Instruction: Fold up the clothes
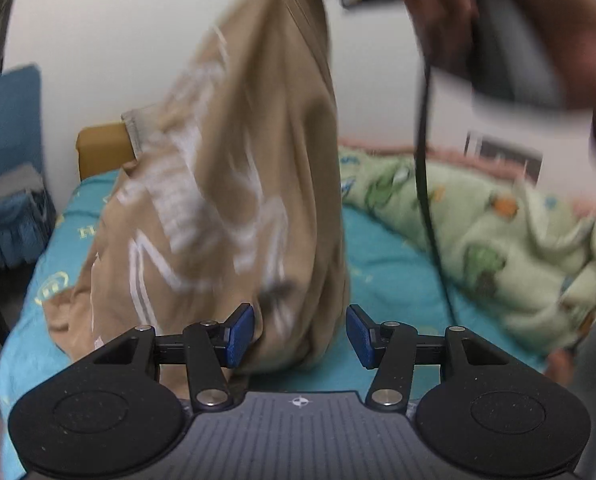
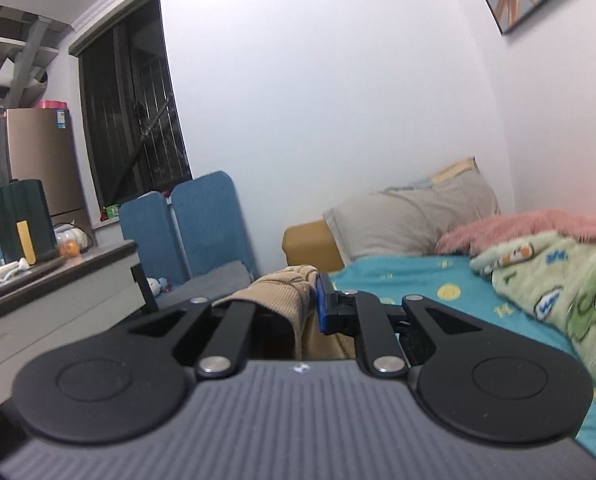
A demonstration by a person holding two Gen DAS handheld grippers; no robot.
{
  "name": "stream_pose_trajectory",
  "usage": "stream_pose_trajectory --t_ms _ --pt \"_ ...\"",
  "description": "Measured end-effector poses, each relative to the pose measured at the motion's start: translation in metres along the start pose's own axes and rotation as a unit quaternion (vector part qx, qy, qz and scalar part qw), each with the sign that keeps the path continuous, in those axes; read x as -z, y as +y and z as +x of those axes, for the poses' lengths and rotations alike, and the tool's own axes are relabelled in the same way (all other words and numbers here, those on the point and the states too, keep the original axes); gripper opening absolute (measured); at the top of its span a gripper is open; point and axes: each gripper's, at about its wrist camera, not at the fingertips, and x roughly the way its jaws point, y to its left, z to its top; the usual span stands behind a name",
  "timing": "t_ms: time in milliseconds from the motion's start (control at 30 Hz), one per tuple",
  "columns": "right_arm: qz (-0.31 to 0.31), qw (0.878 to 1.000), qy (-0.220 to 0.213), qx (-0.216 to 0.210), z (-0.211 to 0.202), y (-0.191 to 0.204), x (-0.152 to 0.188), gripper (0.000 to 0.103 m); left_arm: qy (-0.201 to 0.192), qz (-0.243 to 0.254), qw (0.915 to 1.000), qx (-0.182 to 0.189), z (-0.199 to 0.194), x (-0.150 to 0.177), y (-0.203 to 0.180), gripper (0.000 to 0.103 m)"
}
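Observation:
A tan garment (image 1: 234, 184) with white print hangs from the top of the left wrist view down onto the teal bed sheet (image 1: 386, 264). Its lower end bunches on the sheet. My left gripper (image 1: 300, 332) is open just in front of that lower end. Cloth lies beside its left pad (image 1: 242, 332), and neither pad presses it. In the right wrist view, my right gripper (image 2: 306, 300) is shut on a bunched tan fold of the garment (image 2: 286, 284), raised above the bed. The fold hides its left finger. A person's hand (image 1: 450, 16) holds that gripper high at the upper right.
A green cartoon blanket (image 1: 498, 240) is heaped on the right of the bed, with a pink blanket (image 2: 538, 228) and a grey pillow (image 2: 410, 220) behind it. A black cable (image 1: 424, 184) hangs down. Blue chairs (image 2: 202, 220) and a counter (image 2: 58, 272) stand to the left.

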Motion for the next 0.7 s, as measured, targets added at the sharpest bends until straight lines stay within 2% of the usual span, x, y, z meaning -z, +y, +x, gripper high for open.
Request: stream_pose_trajectory --t_ms 100,200,267,333,367,400,467,633,700 --pt "-0.005 1.000 -0.006 -0.001 -0.010 0.003 -0.014 0.014 -0.007 0.051 0.9974 -0.051 0.021 0.005 -0.022 0.057" --pt "-0.009 1.000 -0.014 -0.003 -0.024 0.005 -0.025 0.014 -0.016 0.090 0.9897 -0.111 0.039 0.008 -0.041 0.060" --pt "-0.013 1.000 -0.021 -0.002 -0.035 0.004 -0.032 0.014 -0.022 0.095 0.9842 -0.148 0.048 0.008 -0.044 0.060" --pt "-0.017 0.999 -0.027 0.000 -0.045 0.002 -0.039 0.014 -0.039 0.088 0.9808 -0.170 0.048 0.007 -0.041 0.056" --pt "-0.020 0.999 -0.031 0.002 -0.049 0.001 -0.042 0.014 -0.047 0.073 0.9811 -0.173 0.045 0.006 -0.036 0.047" --pt "-0.020 0.999 -0.035 0.003 -0.053 -0.001 -0.046 0.014 -0.054 0.054 0.9819 -0.173 0.041 0.004 -0.030 0.028" --pt "-0.020 0.999 -0.043 0.009 -0.060 -0.005 -0.052 0.014 -0.063 0.008 0.9846 -0.163 0.030 -0.001 -0.013 0.004" --pt "-0.022 0.998 -0.050 0.020 -0.077 -0.015 -0.064 0.014 -0.101 -0.064 0.9818 -0.148 -0.021 -0.010 0.027 0.003" --pt "-0.025 0.998 -0.054 0.022 -0.087 -0.017 -0.068 0.014 -0.125 -0.092 0.9796 -0.128 -0.054 -0.015 0.049 0.003"
